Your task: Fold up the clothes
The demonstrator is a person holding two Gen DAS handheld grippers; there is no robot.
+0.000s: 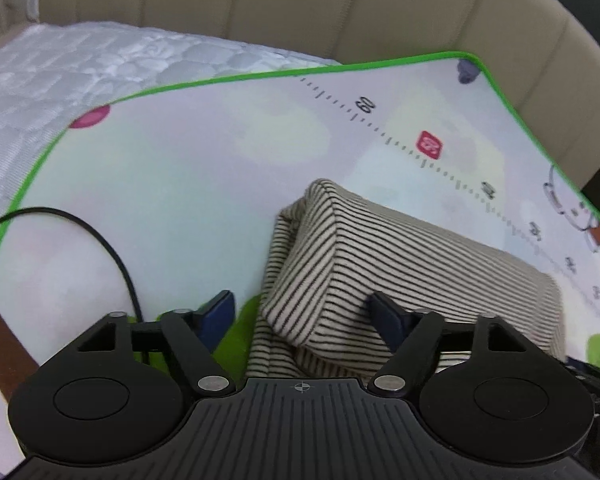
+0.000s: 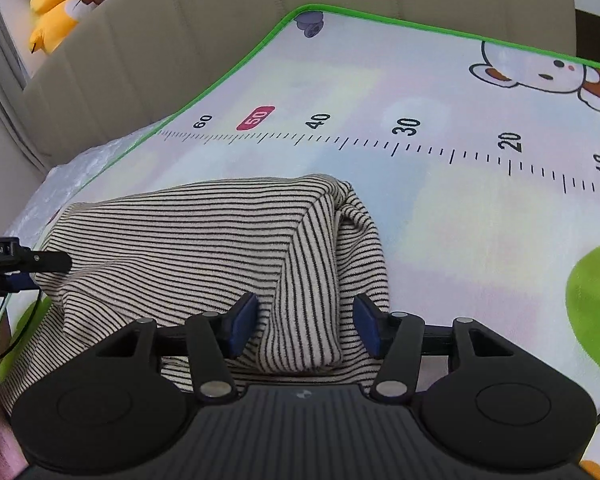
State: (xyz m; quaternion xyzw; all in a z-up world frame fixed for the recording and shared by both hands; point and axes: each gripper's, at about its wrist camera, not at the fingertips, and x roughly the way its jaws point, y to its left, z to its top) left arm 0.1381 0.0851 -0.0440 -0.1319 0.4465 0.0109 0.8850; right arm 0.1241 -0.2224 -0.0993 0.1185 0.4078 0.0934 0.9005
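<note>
Left gripper [image 1: 302,314] and right gripper [image 2: 306,330]: fingers open, straddling striped garment [image 2: 204,236] without pinching; likely just laid on play mat [image 2: 440,208] after a fold.

Garment [image 2: 220,248] on mat [image 2: 440,208], mat on bed [image 1: 60,72], headboard [image 1: 340,8] behind, plush [image 2: 52,8] beyond headboard

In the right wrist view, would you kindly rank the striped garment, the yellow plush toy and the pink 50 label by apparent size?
1. Striped garment, by far the largest, though nearest the camera.
2. Yellow plush toy, far off, so its true size is unsure.
3. Pink 50 label, the smallest.
</note>
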